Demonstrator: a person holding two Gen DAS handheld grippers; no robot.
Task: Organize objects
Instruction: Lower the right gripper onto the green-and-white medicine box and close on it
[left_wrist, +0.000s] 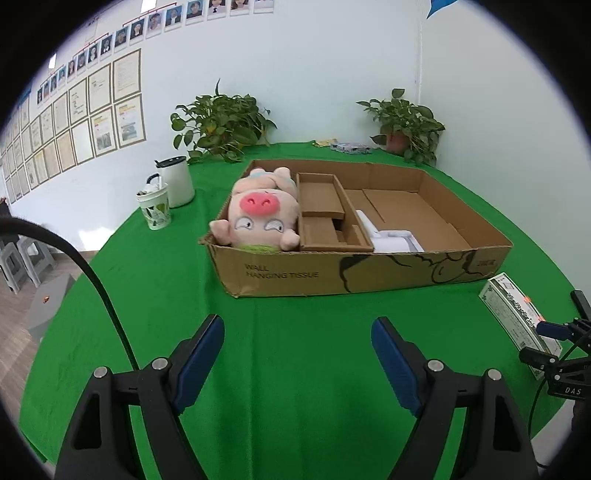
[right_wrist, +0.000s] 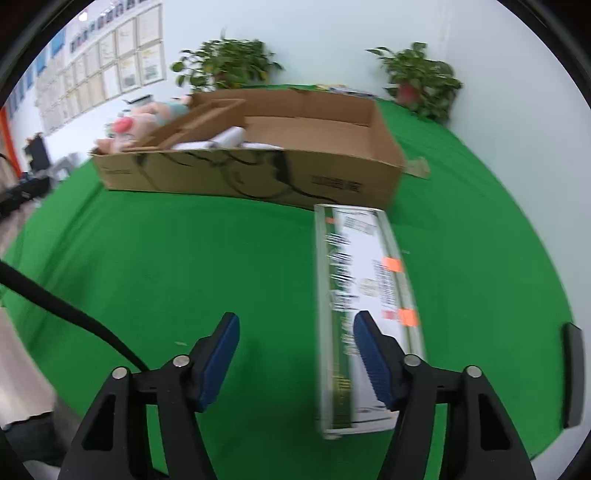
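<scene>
Underneath everything spreads a green tablecloth (left_wrist: 155, 295), and on it sits a wide, shallow cardboard box (left_wrist: 332, 273) with its top open. Its left end is filled by a pink stuffed pig (left_wrist: 258, 216) lying on its back, snout up, one ear hanging over the front wall. Just to the right of the pig a cardboard insert (left_wrist: 325, 214) splits the middle of the box into a few small compartments, which look empty. Right of the insert, against the front wall, lies a white item (left_wrist: 391, 236) whose kind I cannot tell; the remaining right part shows bare cardboard floor.

Outside the box, near its right front corner, a long white-and-green carton (right_wrist: 364, 310) with orange stickers lies flat on the cloth.

Left of the box stand a white jug (left_wrist: 177, 181) with a dark lid and, just in front of it, a patterned cup (left_wrist: 155, 210) holding something pale. Two potted plants (left_wrist: 221, 122) stand at the far edge.

Lower in view, the left gripper (left_wrist: 297, 363) hangs above bare cloth, jaws spread wide, holding nothing. Likewise the right gripper (right_wrist: 295, 360) is spread wide and empty; its right finger (right_wrist: 373, 358) overlaps the carton's near end, whether touching I cannot tell.
</scene>
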